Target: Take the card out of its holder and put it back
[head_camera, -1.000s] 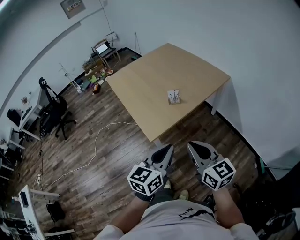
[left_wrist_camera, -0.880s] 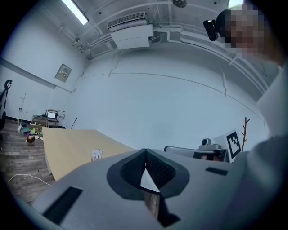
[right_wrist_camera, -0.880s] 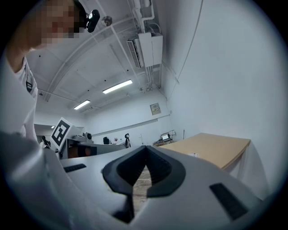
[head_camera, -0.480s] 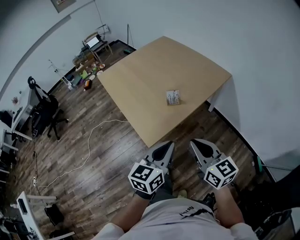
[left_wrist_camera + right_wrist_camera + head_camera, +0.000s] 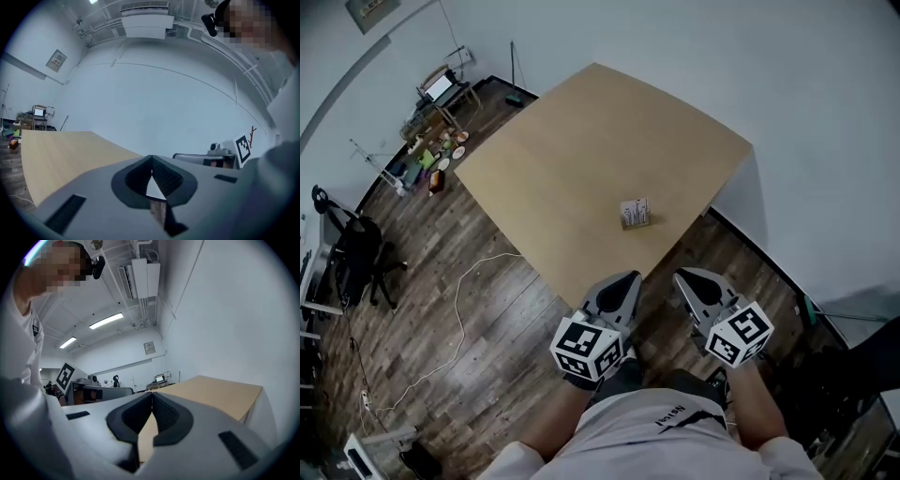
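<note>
Work on the card has not begun. It sits in its holder on the table, near the front edge, well apart from both tools. The left gripper and right gripper are pinched together and hold nothing. Next, I think, they must reach out and open.

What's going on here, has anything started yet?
A person stands at the corner of a wooden table with a gripper in each hand. The left gripper and right gripper are side by side in front of the body, both shut with nothing between the jaws. The card holder lies untouched on the table just ahead of them. The card has not yet been taken out.
</note>
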